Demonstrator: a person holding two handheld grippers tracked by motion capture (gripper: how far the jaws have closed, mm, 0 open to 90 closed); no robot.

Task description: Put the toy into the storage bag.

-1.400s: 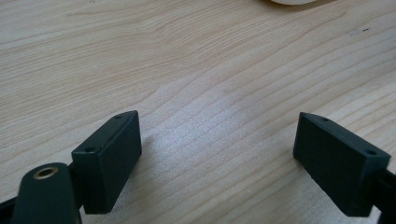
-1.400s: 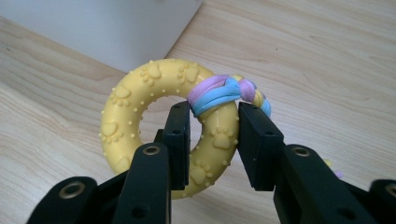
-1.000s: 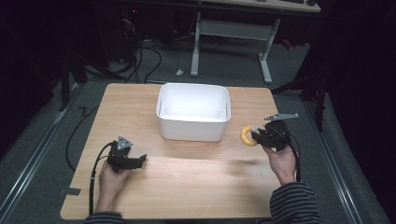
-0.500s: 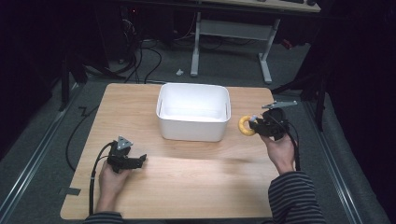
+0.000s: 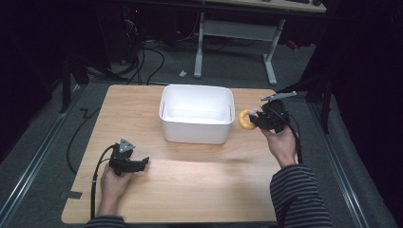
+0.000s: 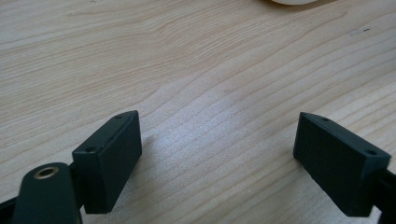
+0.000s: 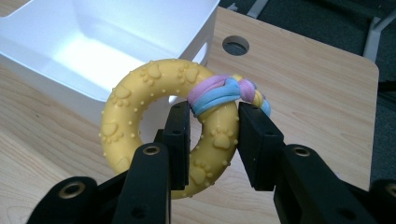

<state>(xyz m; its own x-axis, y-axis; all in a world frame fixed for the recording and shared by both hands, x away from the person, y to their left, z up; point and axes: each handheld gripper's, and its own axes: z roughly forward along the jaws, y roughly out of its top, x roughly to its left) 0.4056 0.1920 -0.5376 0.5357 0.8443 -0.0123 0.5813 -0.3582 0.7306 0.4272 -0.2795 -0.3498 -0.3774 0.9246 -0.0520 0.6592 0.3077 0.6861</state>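
The right gripper point(image 5: 253, 119) is holding a yellow ring point(image 5: 245, 118). It is a rubber toy ring with little paw prints and bumps on it. A soft band of pink, blue and yellow cloth point(image 7: 223, 93) is tied around one side of the ring. In the right gripper view, one black jaw pokes through the hole of the ring point(image 7: 161, 126) and the other jaw is on the outside. The two jaws squeeze the ring's side between them, just under the cloth band. The ring is up in the air, off the table point(image 5: 190, 185). It hangs just beside the right end of the white tub point(image 5: 196, 133), close to its rim.

The white tub sits in the middle of the table, toward the far side. It looks bare inside.

The left gripper point(image 5: 138, 165) is near the front left part of the table, well apart from the tub and the ring. In the left gripper view its jaws are spread wide, with nothing between them but the wood of the table point(image 6: 210, 84). It sits low, close to the wood
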